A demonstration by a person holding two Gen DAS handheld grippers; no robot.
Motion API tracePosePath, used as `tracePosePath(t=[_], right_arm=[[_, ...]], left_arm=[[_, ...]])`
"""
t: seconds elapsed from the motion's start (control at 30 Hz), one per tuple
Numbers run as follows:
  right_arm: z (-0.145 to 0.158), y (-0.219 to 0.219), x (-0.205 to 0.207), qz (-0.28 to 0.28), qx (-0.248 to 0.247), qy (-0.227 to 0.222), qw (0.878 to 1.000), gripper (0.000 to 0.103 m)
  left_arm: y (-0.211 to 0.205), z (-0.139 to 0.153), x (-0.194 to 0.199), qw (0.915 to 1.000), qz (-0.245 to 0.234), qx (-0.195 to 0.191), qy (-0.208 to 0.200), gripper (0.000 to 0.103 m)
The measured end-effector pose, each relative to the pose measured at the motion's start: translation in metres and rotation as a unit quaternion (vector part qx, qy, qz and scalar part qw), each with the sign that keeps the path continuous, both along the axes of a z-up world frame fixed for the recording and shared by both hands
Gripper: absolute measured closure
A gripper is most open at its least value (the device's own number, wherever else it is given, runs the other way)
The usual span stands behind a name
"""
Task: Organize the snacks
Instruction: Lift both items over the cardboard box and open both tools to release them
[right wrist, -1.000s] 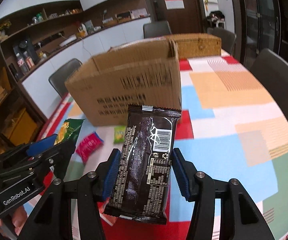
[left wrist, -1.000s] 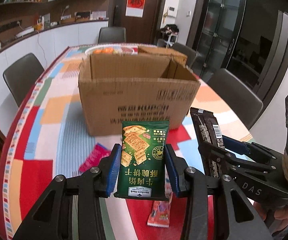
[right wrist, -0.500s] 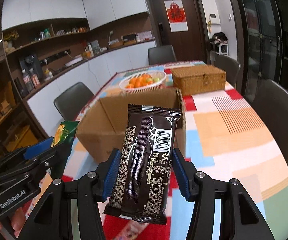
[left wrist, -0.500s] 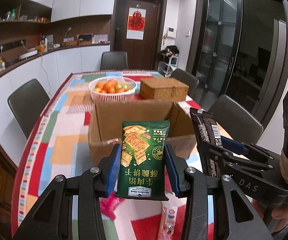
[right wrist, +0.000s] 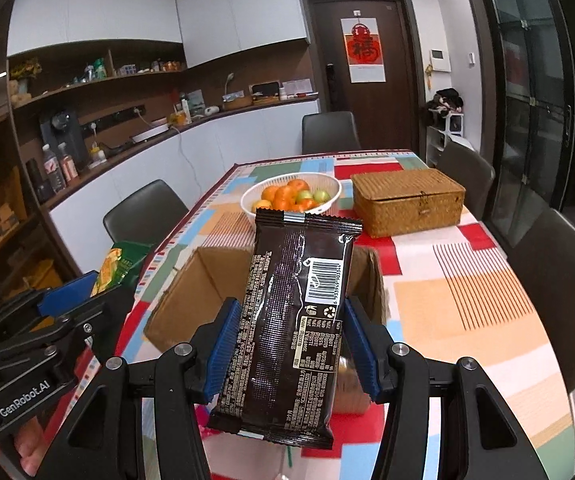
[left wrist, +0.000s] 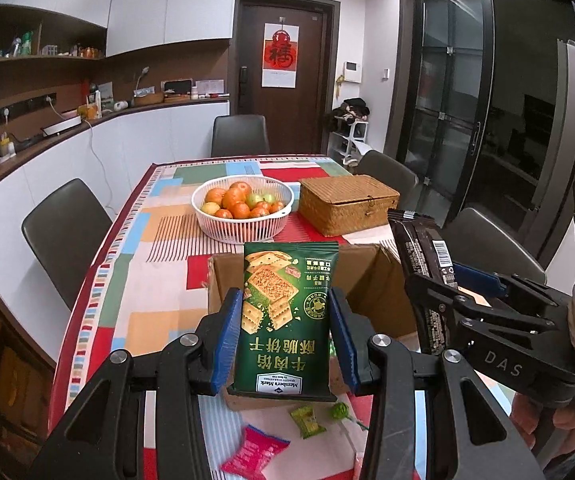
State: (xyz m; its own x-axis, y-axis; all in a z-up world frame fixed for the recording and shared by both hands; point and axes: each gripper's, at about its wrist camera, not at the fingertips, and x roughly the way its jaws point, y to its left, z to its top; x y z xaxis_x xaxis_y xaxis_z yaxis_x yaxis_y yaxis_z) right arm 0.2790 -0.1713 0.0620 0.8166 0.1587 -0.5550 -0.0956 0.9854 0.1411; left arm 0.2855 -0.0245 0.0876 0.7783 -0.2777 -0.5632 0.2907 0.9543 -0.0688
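- Both of my tools have risen since a second ago: the cardboard box [left wrist: 371, 280] then filled the middle of each view side-on, and now I look down past its open top.
- My left tool [left wrist: 285, 340] stays clamped, part-closed, on the green cracker packet [left wrist: 285, 320], held upright above the box's near wall.
- My right tool [right wrist: 291, 344] keeps the same grip on the dark brown snack bar [right wrist: 291, 328], also upright, over the near side of the box.
- Beyond the box, the white fruit basket [left wrist: 243, 224] and the wicker box [left wrist: 347, 204] have come into view on the worktop [left wrist: 147, 272].
- On my side of the box lie a pink packet [left wrist: 253, 452] and a small green sweet [left wrist: 307, 422].
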Motion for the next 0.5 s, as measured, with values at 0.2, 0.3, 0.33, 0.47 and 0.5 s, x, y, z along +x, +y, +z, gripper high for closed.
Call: tracePosePath(t=[0.2,0.3,0.33,0.47,0.5], right_arm=[[0.002,0.003,0.027,-0.002,-0.01,0.009,1.0,0.05],[0.001,0.005,0.04,-0.003,-0.012,0.017,1.0,0.05],[0.0,0.005,0.042,-0.003,-0.016,0.019,1.0,0.05],[-0.006,0.006,0.053,-0.008,-0.025,0.031,0.999,0.05],[-0.007,0.006,0.055,-0.01,-0.026,0.033,0.999,0.049]], left_arm=[[0.002,-0.002,0.029,0.9997,0.003,-0.006,0.023,0.061],[-0.002,-0.003,0.041,0.9995,0.007,0.005,0.032,0.061],[-0.004,-0.004,0.046,0.9993,0.005,0.011,0.035,0.061],[-0.01,-0.007,0.063,0.9986,0.013,0.023,0.046,0.051],[-0.01,-0.008,0.066,0.9983,0.016,0.026,0.049,0.05]])
